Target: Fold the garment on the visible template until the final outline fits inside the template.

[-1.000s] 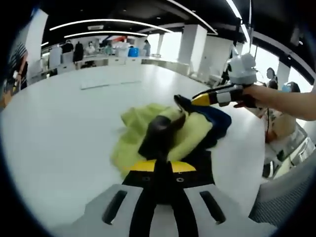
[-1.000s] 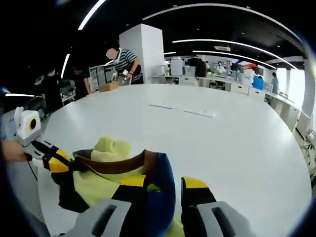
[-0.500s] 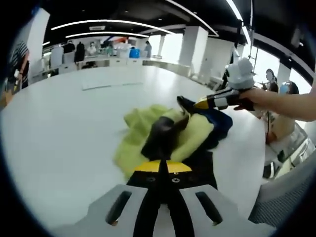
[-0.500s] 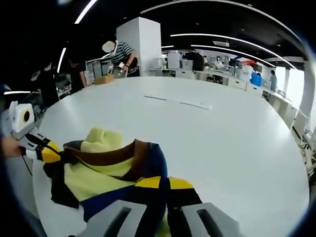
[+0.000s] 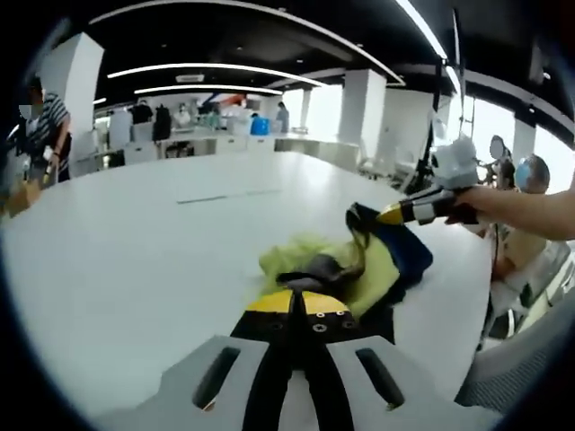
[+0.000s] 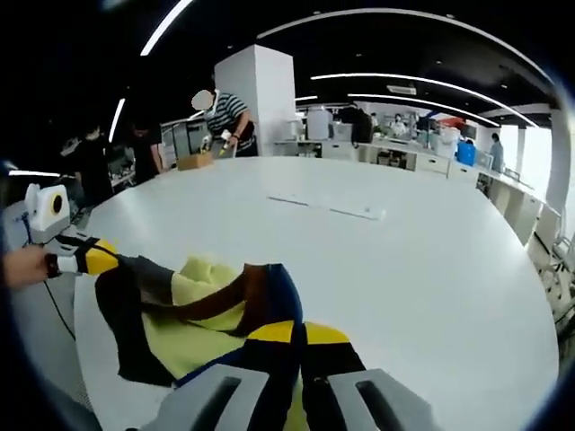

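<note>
Left gripper view low over table point(image 5: 108, 269), close behind garment point(image 5: 359, 269), right gripper view facing across from opposite side, both share garment point(image 6: 207, 310)

Yellow, navy and brown garment point(image 5: 373, 265) point(image 6: 211, 310), crumpled and bunched on the white table point(image 5: 135, 260), partly lifted at two edges.

bright ceiling strips, window glare, fisheye bending, perhaps slight blur
</note>
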